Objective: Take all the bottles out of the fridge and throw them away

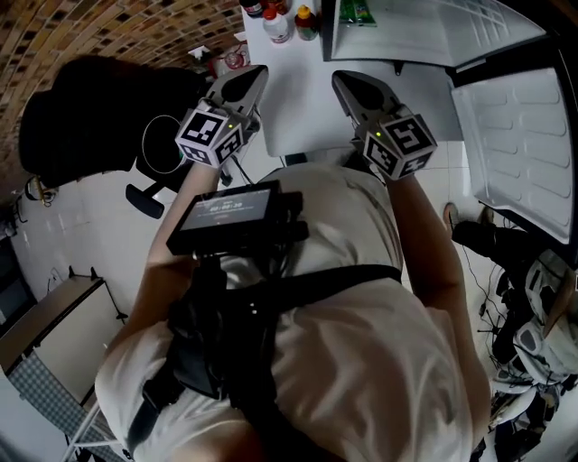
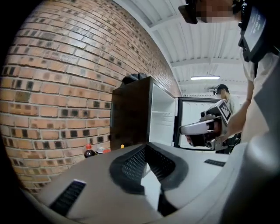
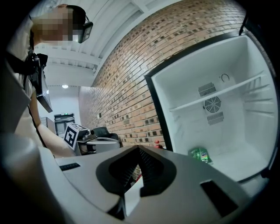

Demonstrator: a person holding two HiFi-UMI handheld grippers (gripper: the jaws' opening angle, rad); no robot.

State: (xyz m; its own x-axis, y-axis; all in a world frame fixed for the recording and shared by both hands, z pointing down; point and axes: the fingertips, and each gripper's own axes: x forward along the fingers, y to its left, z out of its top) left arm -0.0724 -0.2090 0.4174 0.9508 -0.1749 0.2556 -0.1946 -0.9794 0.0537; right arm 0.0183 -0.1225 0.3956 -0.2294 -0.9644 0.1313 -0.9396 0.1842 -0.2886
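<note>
Both tools are pressed together and empty: left tool [image 1: 253,79], right tool [image 1: 348,83]. The green thing [image 3: 200,155] lying on the floor of the fridge [image 3: 245,109] is probably a plastic bottle — light, smooth, prone to roll — so pinch across its middle.

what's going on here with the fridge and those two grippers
A person stands facing an open fridge with a gripper in each hand. The left gripper and the right gripper both have their jaws together and hold nothing. A green item lies on the fridge floor. A few bottles stand on the floor by the brick wall.
</note>
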